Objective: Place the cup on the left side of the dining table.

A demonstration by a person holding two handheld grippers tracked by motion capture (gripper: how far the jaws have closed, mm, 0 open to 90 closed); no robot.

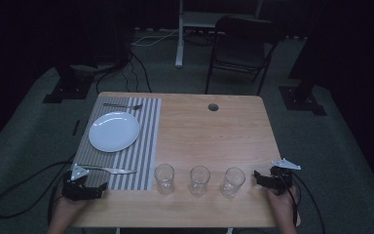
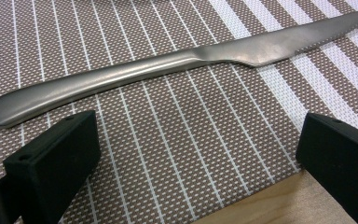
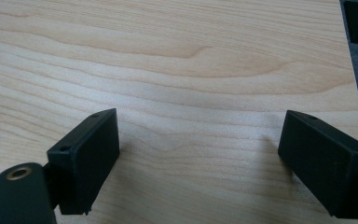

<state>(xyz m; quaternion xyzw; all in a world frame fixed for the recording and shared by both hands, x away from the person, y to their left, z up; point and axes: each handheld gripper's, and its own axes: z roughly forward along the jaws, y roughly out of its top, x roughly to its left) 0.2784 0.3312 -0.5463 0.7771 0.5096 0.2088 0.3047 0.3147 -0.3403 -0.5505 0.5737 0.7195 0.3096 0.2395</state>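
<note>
Three glasses (image 1: 199, 180) stood in a row along the near edge, with narrow gaps between them, between the striped placemat (image 1: 146, 146) and the right gripper (image 1: 258, 176). Behind the row the wooden table (image 1: 214, 131) lay bare. A knife (image 2: 168, 65) lay across the mat just ahead of the left gripper (image 2: 191, 154), whose jaws stood wide apart.

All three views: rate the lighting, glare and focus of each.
High view: dim, room edges nearly black, table soft but readable. Left gripper view: bright and sharp, a soft sheen along the knife, placemat weave crisp. Right gripper view: evenly lit wood grain, faint shadows beside the right claw.
</note>
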